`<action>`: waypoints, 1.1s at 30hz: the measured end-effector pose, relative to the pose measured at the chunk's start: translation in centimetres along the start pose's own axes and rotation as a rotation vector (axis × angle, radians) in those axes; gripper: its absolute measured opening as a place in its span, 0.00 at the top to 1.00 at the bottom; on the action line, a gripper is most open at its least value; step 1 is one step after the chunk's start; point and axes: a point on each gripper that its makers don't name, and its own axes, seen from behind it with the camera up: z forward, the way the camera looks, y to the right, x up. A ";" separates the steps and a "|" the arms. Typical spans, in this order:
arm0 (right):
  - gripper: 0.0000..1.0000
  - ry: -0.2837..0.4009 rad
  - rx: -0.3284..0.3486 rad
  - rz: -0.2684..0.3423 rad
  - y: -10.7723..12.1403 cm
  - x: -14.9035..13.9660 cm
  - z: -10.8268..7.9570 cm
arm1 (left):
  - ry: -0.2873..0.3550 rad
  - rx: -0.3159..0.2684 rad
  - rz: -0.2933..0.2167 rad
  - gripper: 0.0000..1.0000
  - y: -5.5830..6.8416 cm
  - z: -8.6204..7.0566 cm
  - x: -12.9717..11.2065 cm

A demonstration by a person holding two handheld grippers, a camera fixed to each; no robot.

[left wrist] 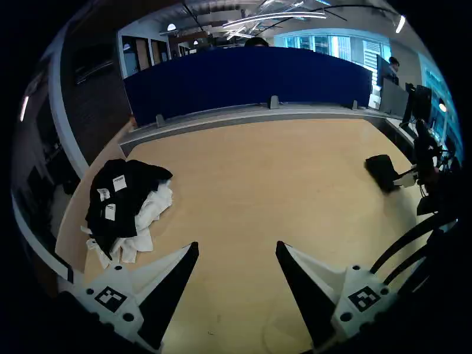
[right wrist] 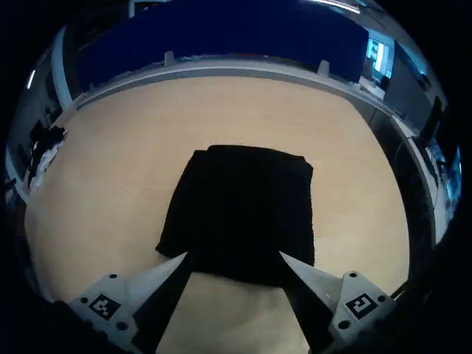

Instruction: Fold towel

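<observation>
Pale wood surface with a blue partition along its far edge; the black towel lies flat on it, folded to a rough rectangle.
Right gripper view: right gripper is low over the towel's near edge, jaws spread, one tip at each near corner region, nothing pinched; cannot tell whether the tips touch the cloth. Towel sits mid-surface, its left side showing a doubled layer edge. Left gripper view: left gripper is over bare wood, jaws spread wide, nothing between them. Pile of black and white cloth with small white tags sits at the surface's left edge, well apart from the towel.
</observation>
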 end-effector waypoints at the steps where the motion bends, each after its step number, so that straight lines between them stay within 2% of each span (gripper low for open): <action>1: 0.00 0.014 0.000 0.002 0.0 0.6 -0.1 | 0.000 0.000 -0.001 0.02 0.0 0.0 0.0; 6: 0.00 0.063 -0.002 0.002 0.6 4.0 -0.2 | 0.000 0.001 -0.004 0.03 -0.1 0.2 0.1; 15: 0.00 0.073 0.001 -0.023 1.1 7.4 2.1 | -0.007 0.015 -0.006 0.03 -0.6 0.1 0.0; 24: 0.00 0.043 -0.002 -0.015 1.6 7.8 4.5 | -0.016 0.038 -0.014 0.03 -1.4 -0.1 -0.2; 33: 0.00 0.019 0.004 0.001 1.7 7.0 5.6 | -0.019 0.045 -0.015 0.03 -1.6 0.0 -0.4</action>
